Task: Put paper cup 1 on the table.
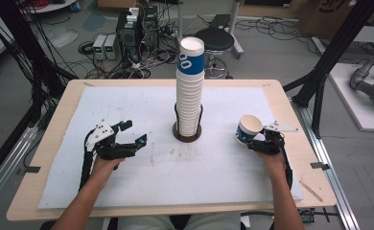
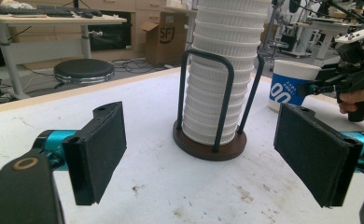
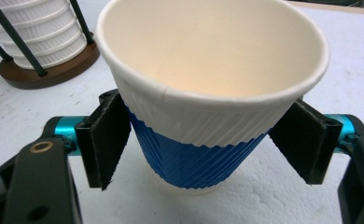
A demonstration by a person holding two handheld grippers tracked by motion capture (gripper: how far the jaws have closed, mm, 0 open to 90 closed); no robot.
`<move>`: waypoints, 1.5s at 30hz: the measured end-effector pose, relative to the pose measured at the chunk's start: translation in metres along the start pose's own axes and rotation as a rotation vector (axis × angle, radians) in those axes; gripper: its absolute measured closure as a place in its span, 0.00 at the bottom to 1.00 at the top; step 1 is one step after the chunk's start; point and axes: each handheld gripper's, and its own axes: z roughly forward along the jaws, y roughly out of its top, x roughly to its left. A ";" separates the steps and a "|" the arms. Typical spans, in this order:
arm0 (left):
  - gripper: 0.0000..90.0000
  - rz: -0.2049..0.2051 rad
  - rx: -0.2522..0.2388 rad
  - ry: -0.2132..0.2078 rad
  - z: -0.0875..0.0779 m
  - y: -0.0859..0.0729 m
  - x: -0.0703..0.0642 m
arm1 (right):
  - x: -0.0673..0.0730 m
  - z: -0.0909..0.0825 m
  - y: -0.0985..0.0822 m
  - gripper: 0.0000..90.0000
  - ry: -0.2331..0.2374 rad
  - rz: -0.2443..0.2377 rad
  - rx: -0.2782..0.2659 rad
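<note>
A pale wooden desk [image 1: 55,143] carries a white mat [image 1: 199,177], faintly stained near its middle. On the mat stand a round brown holder [image 1: 175,135] bearing stacked cups [image 1: 190,96], and a single blue-and-white cup [image 1: 248,129] right of it.

Cup stack [image 1: 190,91] in holder blocks table centre; mat [image 1: 127,182] both sides open.

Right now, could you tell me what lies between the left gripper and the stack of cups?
Nothing: in the high view, bare white mat separates the left gripper from the stack of cups.
</note>
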 end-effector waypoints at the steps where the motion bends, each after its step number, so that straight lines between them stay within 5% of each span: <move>1: 0.19 0.000 0.003 -0.003 0.000 0.000 0.000 | 0.000 -0.001 -0.001 0.25 0.005 0.000 0.002; 17: 0.19 -0.063 0.035 -0.004 0.001 0.000 0.005 | 0.005 -0.021 -0.006 0.22 0.011 0.004 0.040; 24: 0.21 -0.018 0.033 0.019 -0.003 0.002 0.007 | 0.012 -0.047 -0.011 0.22 0.029 0.016 0.018; 31: 0.25 -0.009 0.106 0.002 -0.006 0.000 0.014 | 0.028 -0.073 -0.007 0.22 0.044 -0.022 -0.053; 34: 0.24 -0.016 0.092 -0.023 -0.009 0.003 0.013 | 0.036 -0.077 -0.004 0.22 0.049 -0.046 -0.062; 45: 0.19 0.017 -0.017 0.031 -0.026 0.015 0.015 | 0.054 -0.076 0.008 0.22 0.104 -0.098 -0.096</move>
